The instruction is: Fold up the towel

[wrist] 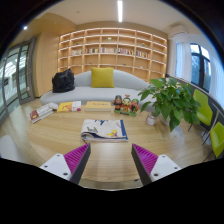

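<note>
Here the gripper [110,160] hangs above a wooden table [60,135] with its fingers spread wide and nothing between them; the magenta pads [76,157] face each other across bare wood. Just ahead of the fingers lies a light, patterned, rumpled thing [104,129] that I take to be the towel, though it could equally be an open magazine, which I cannot settle from this view. It rests flat on the table, well clear of the fingers. To do the step well, the sensible course, as I judge it, is to come down low and level toward its near edge, pick one corner rather than the bunched middle, and close only once a single layer sits between the pads. Beyond it, small figurines [126,103] and a potted plant [170,98] stand close on the right side, so a lift and fold should sweep away from them. Farther off, books [55,108] lie on the table, then a sofa [95,90] with a yellow cushion [102,77] and a dark bag [63,81], and bookshelves [112,50] fill the back wall.
</note>
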A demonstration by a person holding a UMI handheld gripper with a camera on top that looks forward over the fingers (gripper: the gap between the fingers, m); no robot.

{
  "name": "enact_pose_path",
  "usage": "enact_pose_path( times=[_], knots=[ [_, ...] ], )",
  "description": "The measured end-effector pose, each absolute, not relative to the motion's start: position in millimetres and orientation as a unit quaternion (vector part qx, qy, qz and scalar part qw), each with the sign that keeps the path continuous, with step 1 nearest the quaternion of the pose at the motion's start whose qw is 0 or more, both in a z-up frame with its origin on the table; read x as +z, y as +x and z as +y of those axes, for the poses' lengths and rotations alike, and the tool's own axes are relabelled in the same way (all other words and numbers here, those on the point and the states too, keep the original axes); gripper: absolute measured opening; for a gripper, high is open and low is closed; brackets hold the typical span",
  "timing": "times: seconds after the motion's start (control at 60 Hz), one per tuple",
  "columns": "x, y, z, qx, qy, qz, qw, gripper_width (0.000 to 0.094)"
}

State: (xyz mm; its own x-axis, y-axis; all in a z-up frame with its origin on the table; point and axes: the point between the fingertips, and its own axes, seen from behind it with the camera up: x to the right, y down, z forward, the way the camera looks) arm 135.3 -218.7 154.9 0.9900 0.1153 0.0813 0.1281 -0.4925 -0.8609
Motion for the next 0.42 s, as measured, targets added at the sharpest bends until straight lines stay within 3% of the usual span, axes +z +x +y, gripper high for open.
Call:
enact_pose_path(
  times=[0.417],
  knots=[
    [196.7, 124.5, -294.7, -0.002, -0.846, -0.089, 0.526, 0.0854]
  ],
)
